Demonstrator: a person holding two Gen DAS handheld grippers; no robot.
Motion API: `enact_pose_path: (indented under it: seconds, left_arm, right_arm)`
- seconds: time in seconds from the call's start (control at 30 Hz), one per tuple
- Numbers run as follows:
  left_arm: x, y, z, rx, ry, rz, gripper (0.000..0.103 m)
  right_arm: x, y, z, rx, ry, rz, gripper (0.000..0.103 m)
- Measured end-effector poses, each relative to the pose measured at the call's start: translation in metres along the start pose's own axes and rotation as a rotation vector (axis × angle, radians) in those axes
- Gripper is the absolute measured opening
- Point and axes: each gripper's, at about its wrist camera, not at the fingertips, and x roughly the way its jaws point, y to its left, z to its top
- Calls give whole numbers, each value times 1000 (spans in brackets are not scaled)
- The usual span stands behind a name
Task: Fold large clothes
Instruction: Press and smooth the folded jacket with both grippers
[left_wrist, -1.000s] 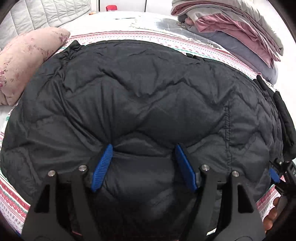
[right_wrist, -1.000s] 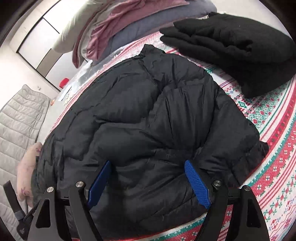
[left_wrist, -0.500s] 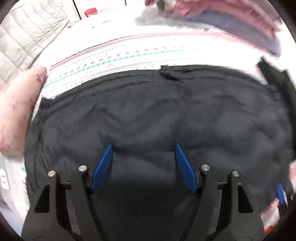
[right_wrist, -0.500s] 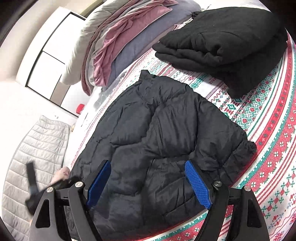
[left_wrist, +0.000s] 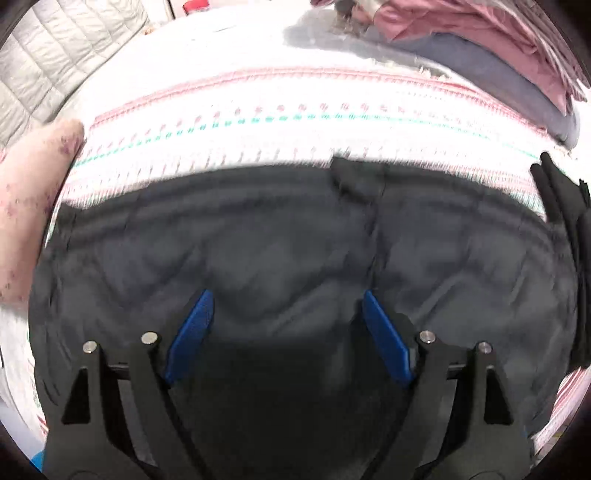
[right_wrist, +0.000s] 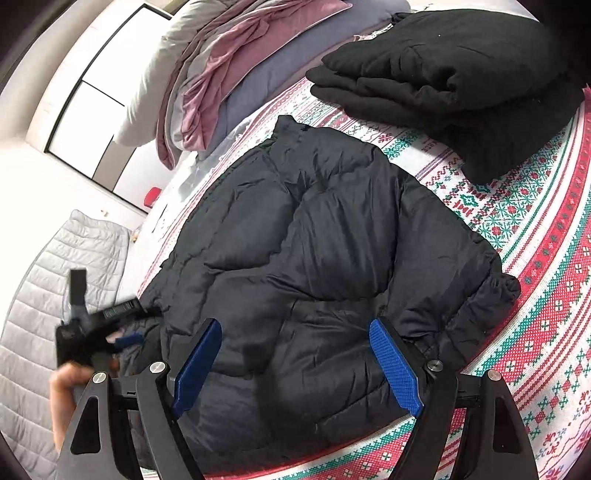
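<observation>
Left tool (left_wrist: 286, 302) wider, off jacket (left_wrist: 295, 240).

Motion-blurred left view, overexposed whites

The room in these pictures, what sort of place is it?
Most likely a bedroom: a bed under a patterned cover, a stack of folded bedding at its far end, a pink pillow, and a dark puffer jacket laid out.
</observation>
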Motion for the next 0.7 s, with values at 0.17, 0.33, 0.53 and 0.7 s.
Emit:
enact_pose_path:
  seconds: [0.17, 0.33, 0.53, 0.7]
  left_arm:
    - [44, -9, 9, -4, 89, 69, 88]
    - [48, -2, 7, -19, 83, 47, 90]
    - [-13, 41, -26, -154, 16, -132, 86]
    - [-61, 54, -116, -168, -91, -193, 86]
  right_arm:
    - [2, -5, 1, -9, 11, 18, 84]
    - [3, -8, 3, -7, 17, 28, 84]
    - [-46, -49, 9, 198, -183, 154, 84]
    - [-77, -122, -8, 569, -270, 28, 84]
